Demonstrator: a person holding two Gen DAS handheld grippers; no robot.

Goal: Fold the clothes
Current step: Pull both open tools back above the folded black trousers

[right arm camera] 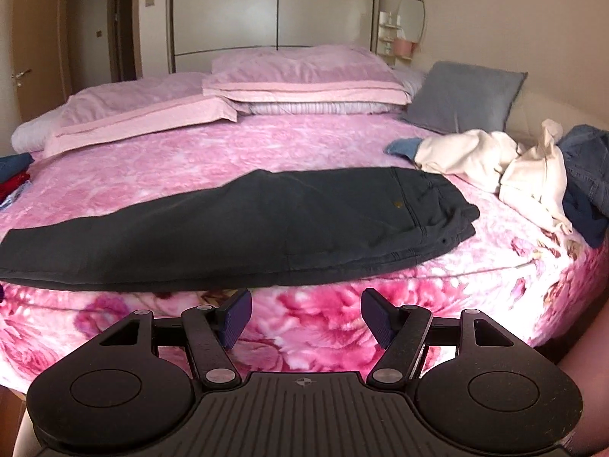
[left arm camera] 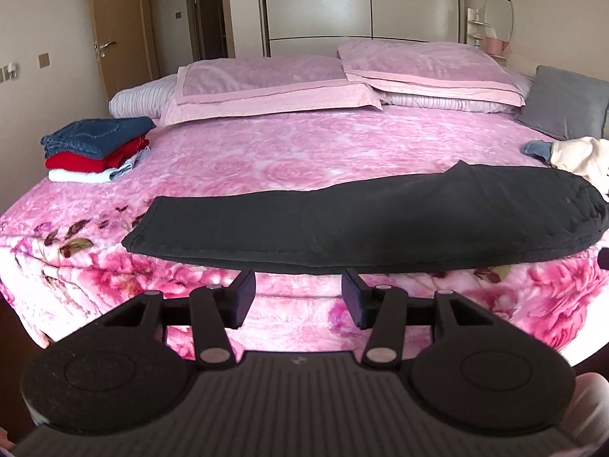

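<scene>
Dark trousers (left arm camera: 342,224) (right arm camera: 243,228) lie folded lengthwise across the near edge of the pink floral bed (left arm camera: 304,144) (right arm camera: 213,160), waistband to the right. My left gripper (left arm camera: 298,291) hangs open just short of the trousers' near edge, nothing between its fingers. My right gripper (right arm camera: 306,310) is also open and empty, its jaws wide, a little back from the same edge. A folded stack of jeans, red and white clothes (left arm camera: 97,148) rests at the bed's left side.
A heap of unfolded clothes, cream (right arm camera: 506,167) and blue denim (right arm camera: 586,167), lies at the right of the bed. Pink pillows (left arm camera: 342,76) and a grey cushion (right arm camera: 460,95) line the head end. A wardrobe (left arm camera: 361,0) and a door (left arm camera: 118,30) stand behind.
</scene>
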